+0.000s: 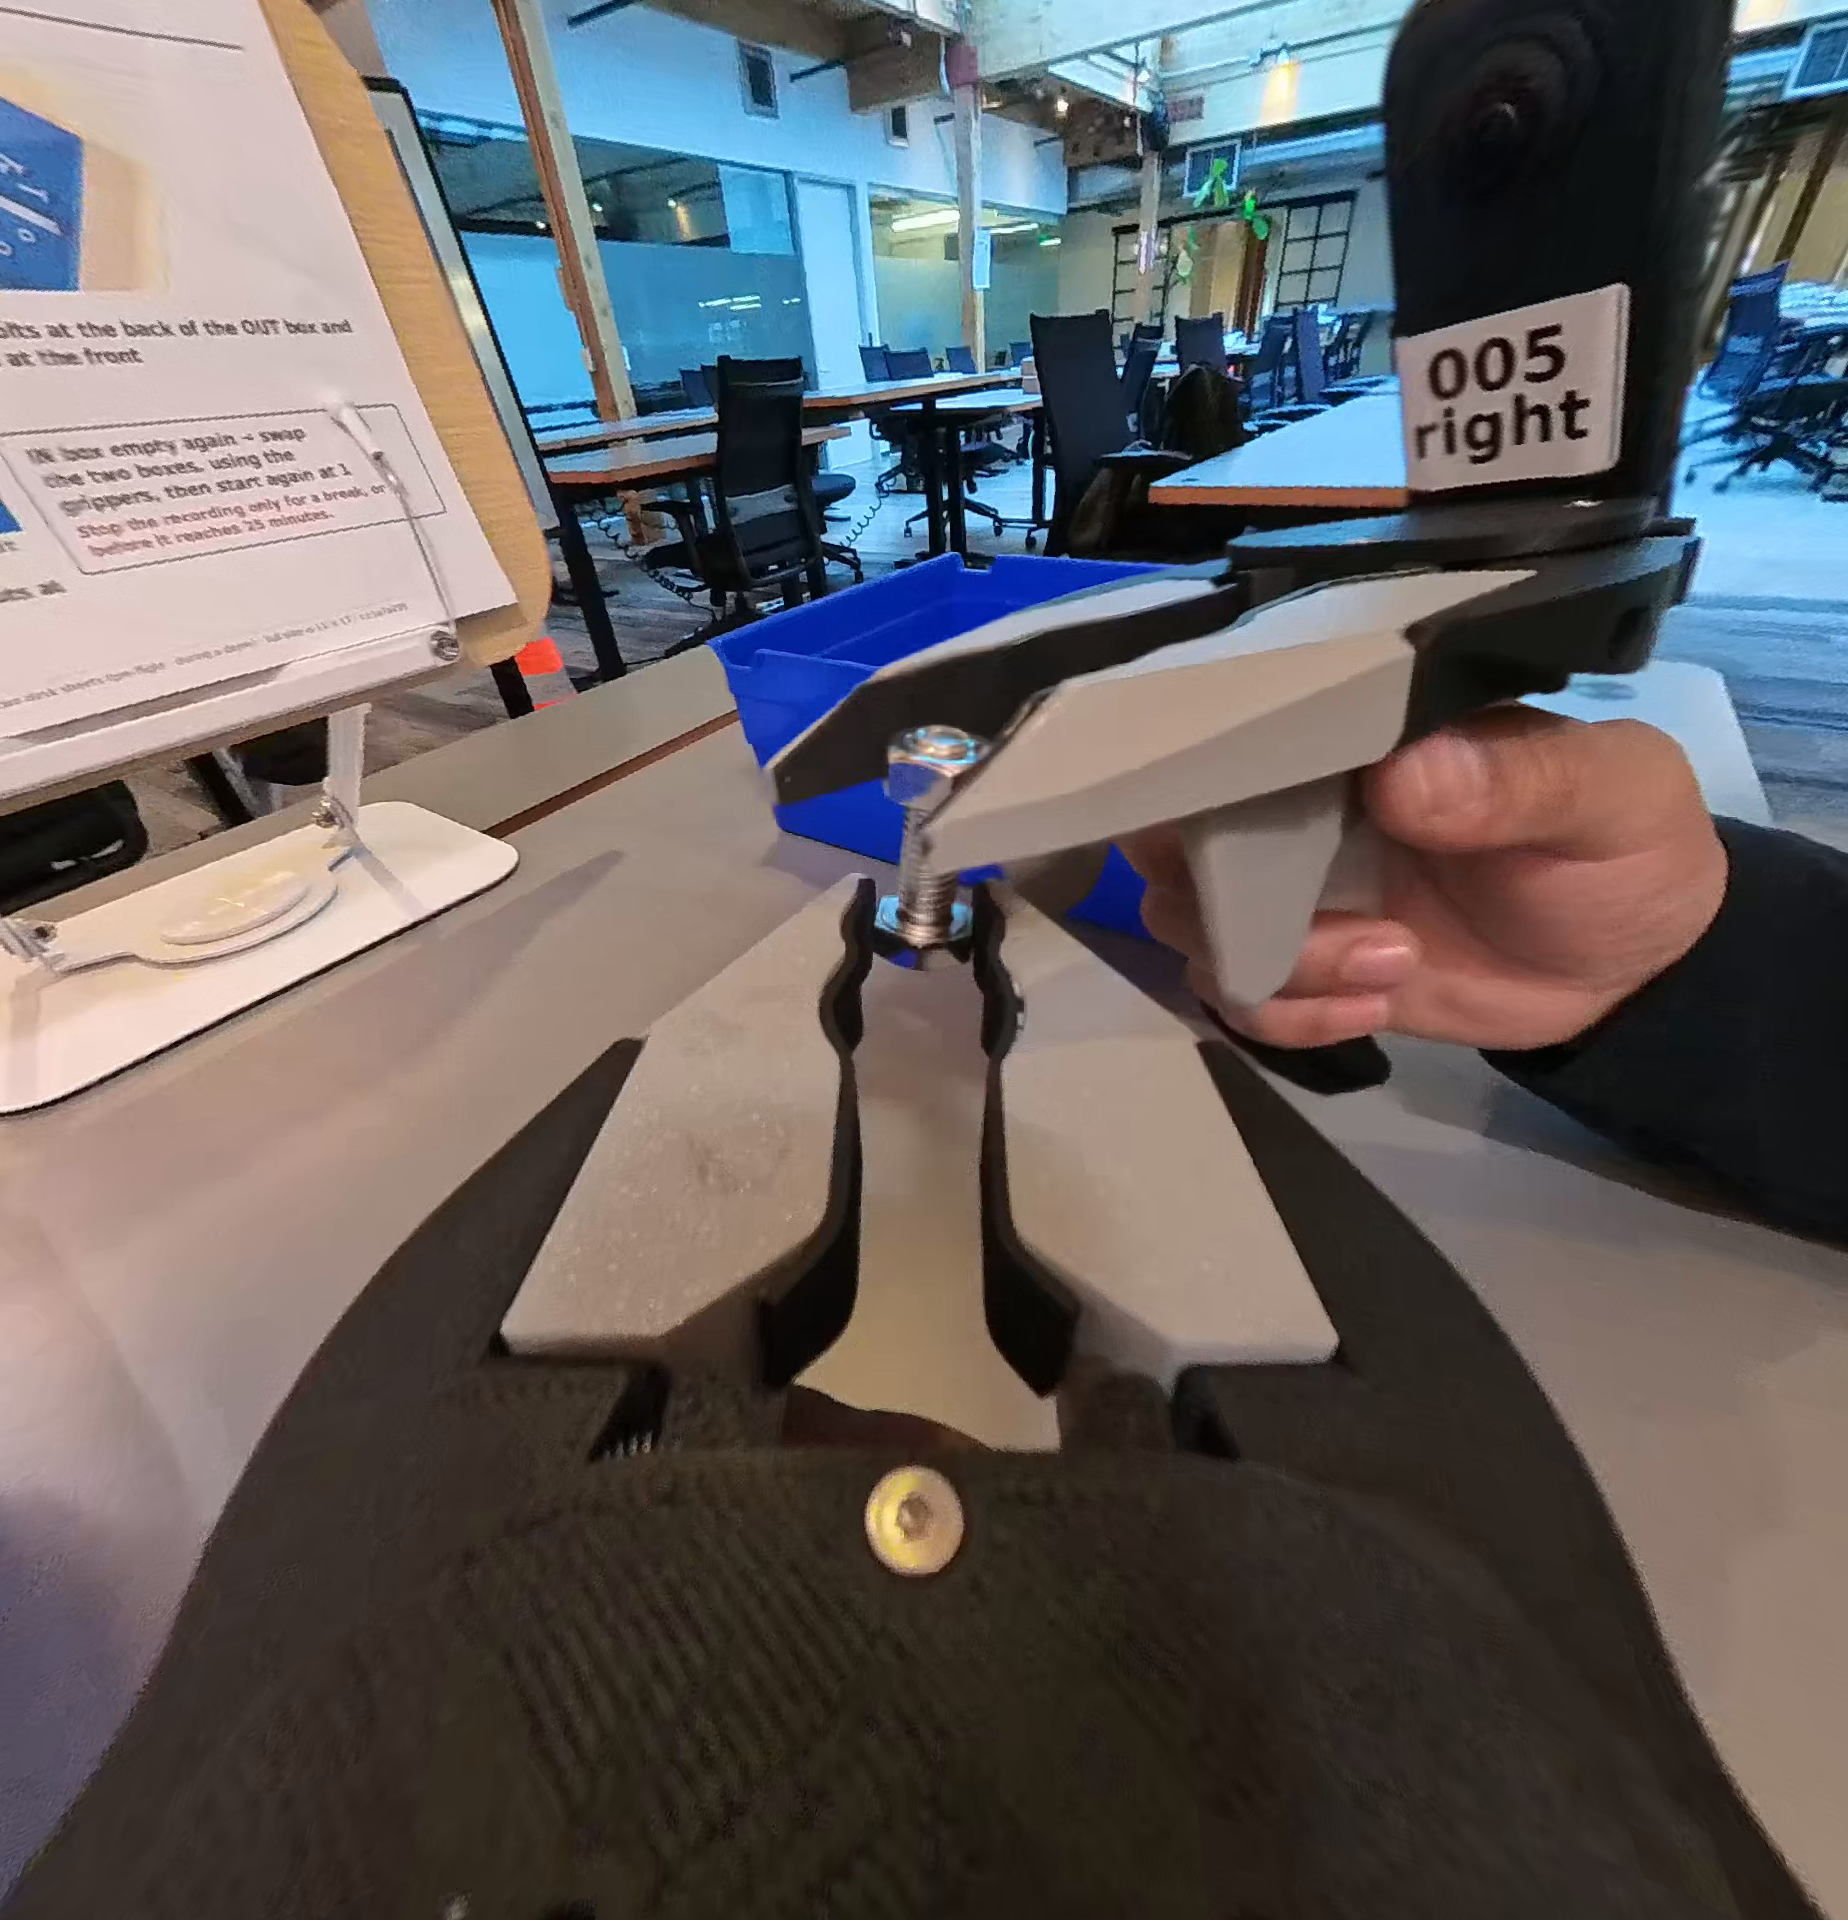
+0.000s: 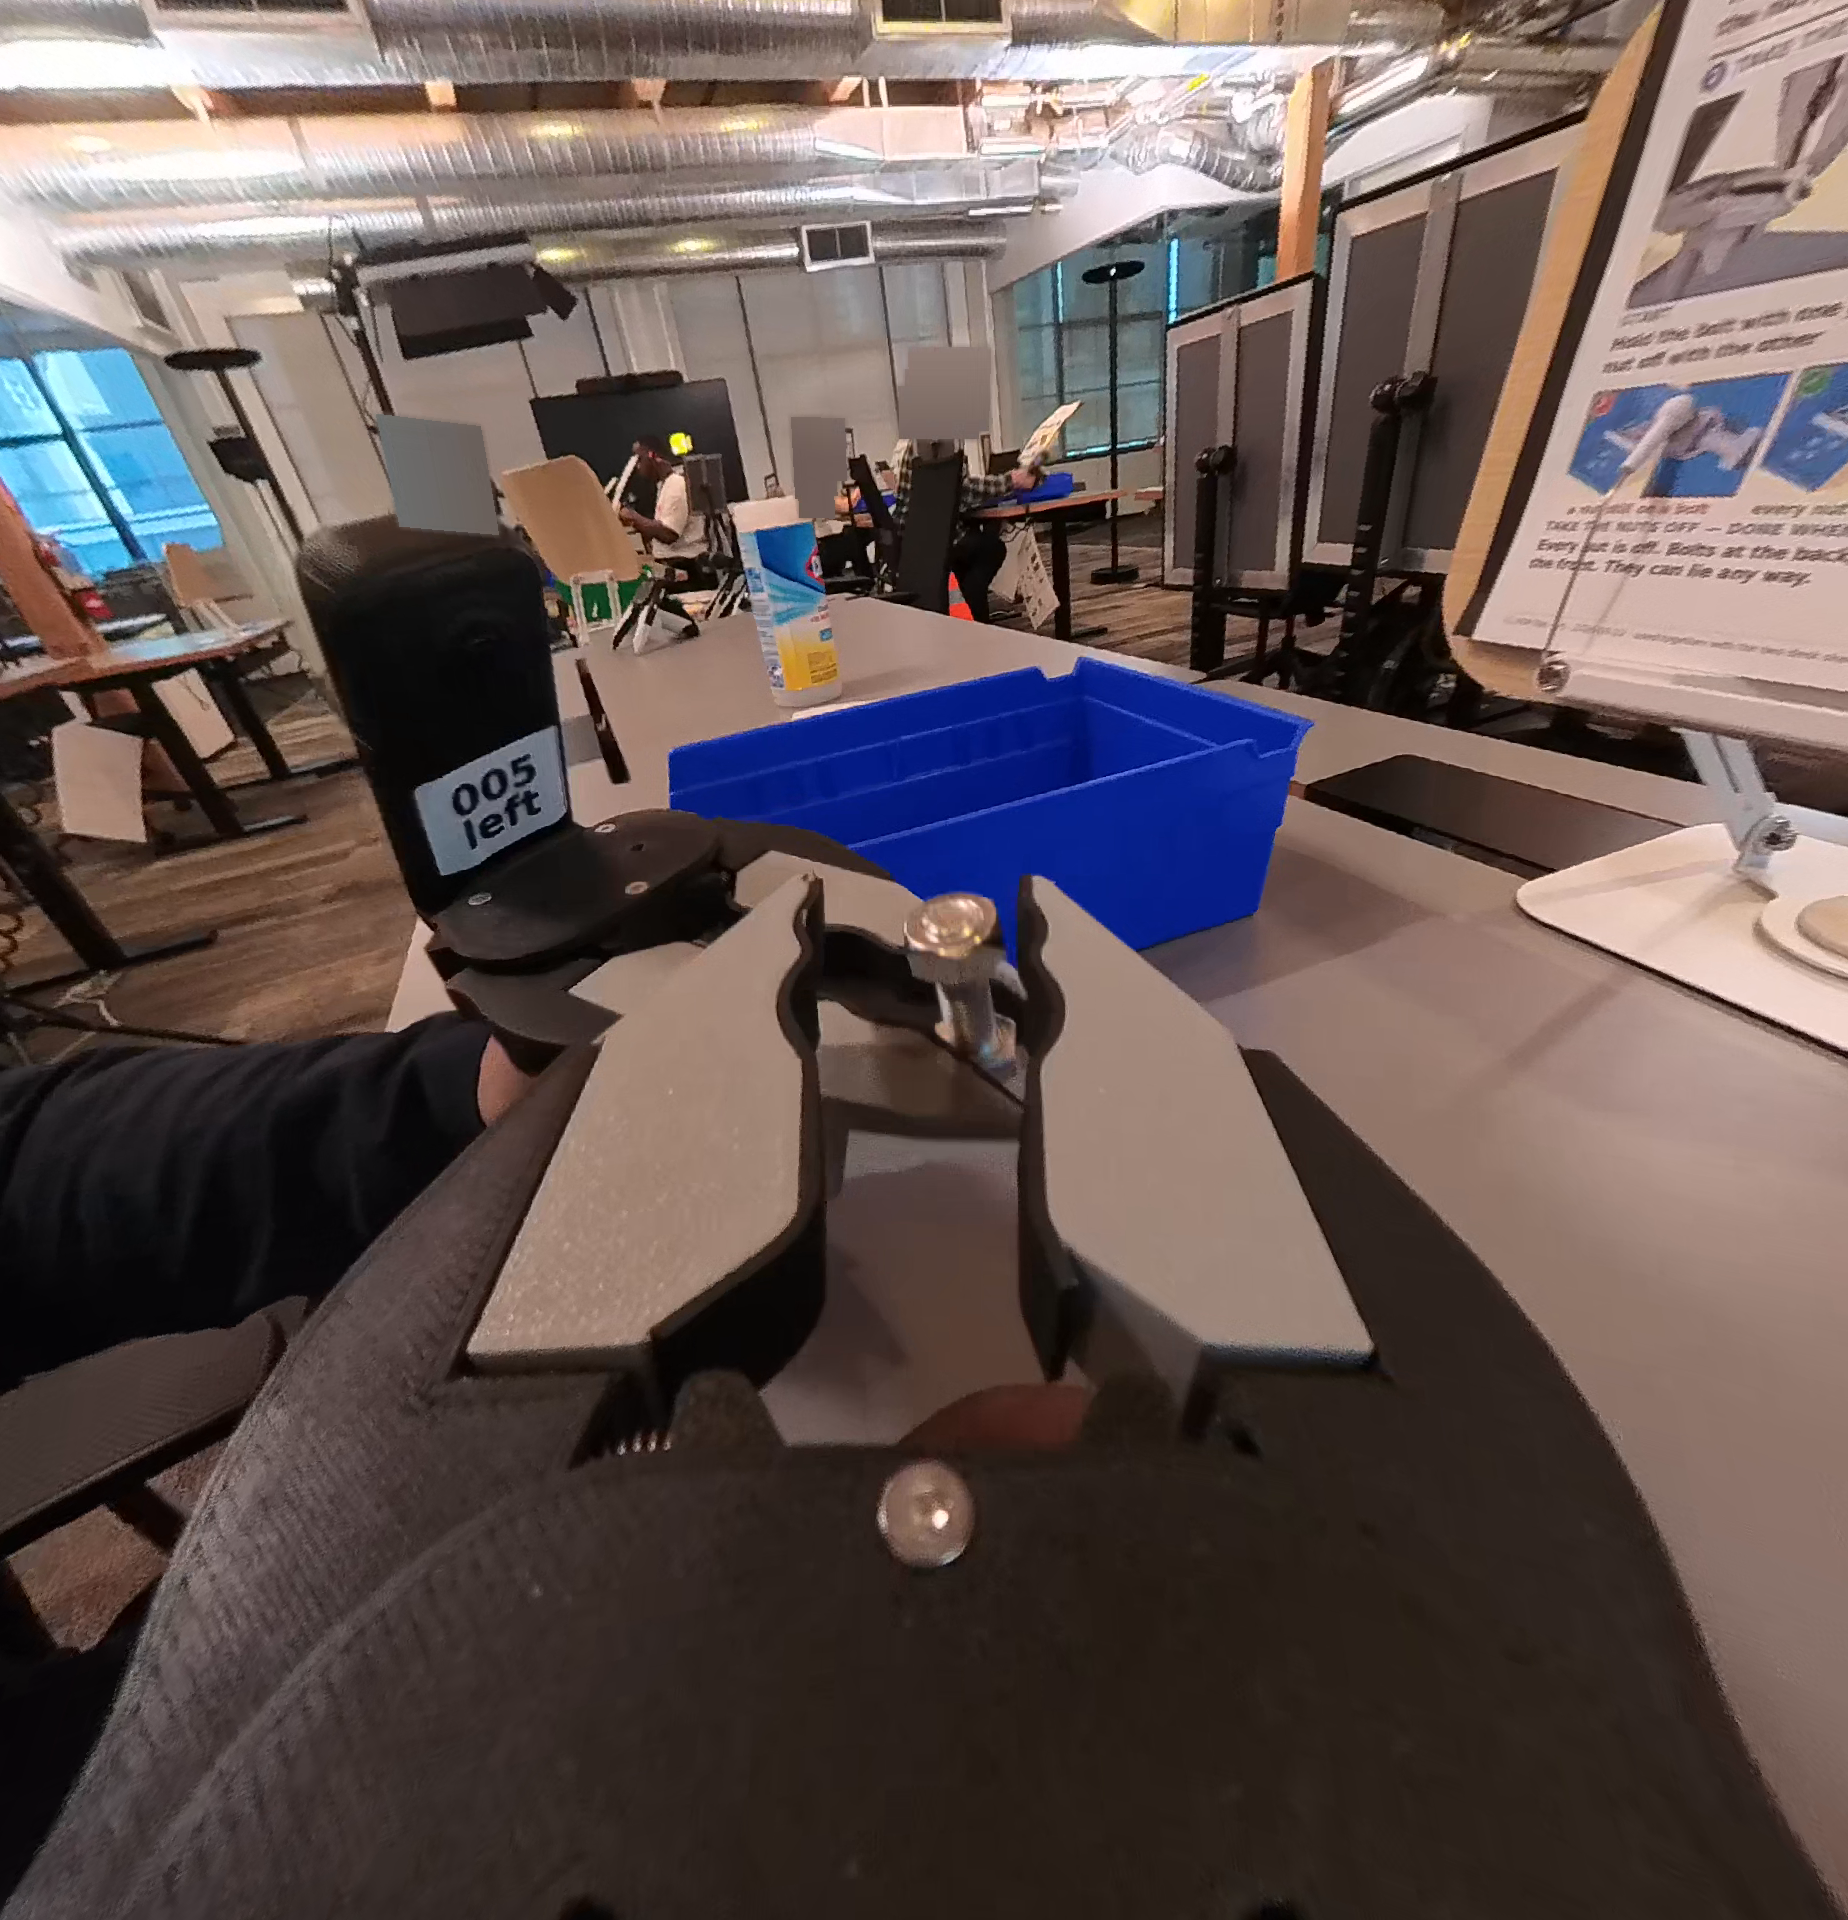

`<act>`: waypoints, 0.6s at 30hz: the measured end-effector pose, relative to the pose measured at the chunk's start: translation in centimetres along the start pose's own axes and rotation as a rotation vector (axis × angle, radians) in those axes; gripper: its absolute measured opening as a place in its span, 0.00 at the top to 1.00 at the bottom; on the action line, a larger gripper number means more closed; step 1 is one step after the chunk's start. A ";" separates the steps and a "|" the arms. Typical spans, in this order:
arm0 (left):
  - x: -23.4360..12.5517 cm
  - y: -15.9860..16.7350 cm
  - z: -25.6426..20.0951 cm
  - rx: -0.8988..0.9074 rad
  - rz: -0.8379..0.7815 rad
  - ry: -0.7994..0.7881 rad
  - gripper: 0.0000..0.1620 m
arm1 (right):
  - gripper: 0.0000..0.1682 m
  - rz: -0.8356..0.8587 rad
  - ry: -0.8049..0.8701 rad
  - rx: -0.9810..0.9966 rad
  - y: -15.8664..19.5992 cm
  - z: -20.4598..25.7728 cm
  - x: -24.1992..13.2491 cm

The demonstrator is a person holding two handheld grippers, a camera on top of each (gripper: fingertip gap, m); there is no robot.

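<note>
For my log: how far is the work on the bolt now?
Done: nothing visible; the blue plastic bin's floor is hidden. In hand: left hand-held gripper pinches the silver nut low on the upright silver bolt, right hand-held gripper brackets its head. Left: nut still threaded on.

The fingers (image 1: 712, 1122) are matte grey with black edging, mounted on black ribbed bodies; the bolt (image 1: 925, 831) at frame centre is bright silver. The bin (image 2: 1003, 821) in mid-frame is solid blue, and the bench (image 1: 328, 1143) is plain grey. The stand base (image 1: 172, 966) at left is white, the sleeve (image 1: 1730, 1039) at right dark navy.
</note>
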State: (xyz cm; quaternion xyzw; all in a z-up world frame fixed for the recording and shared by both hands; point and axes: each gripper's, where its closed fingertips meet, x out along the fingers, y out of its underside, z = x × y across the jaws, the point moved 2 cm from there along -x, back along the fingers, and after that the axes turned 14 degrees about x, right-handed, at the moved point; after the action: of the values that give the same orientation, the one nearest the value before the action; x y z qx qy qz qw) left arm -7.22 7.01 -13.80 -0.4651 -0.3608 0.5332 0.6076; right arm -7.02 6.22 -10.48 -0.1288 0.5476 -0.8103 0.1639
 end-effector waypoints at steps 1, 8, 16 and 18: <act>-0.1 0.0 0.4 -0.014 -0.004 -0.013 0.90 | 0.80 -0.013 0.004 0.006 -0.3 -0.2 -0.2; -0.8 0.0 2.1 -0.082 -0.020 -0.065 0.90 | 0.82 -0.021 -0.017 0.032 -0.4 -0.2 -0.5; 0.3 -0.1 -0.8 0.001 -0.007 0.036 0.90 | 0.80 0.015 -0.030 0.018 0.5 0.5 0.5; 0.2 0.0 -0.5 -0.015 -0.007 0.031 0.90 | 0.80 -0.013 -0.022 0.020 -0.1 0.2 0.0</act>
State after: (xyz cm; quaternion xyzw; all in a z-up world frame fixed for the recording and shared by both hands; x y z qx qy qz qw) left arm -6.68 7.10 -13.98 -0.4765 -0.3568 0.5209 0.6118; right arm -6.97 6.11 -10.32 -0.1394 0.5367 -0.8154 0.1660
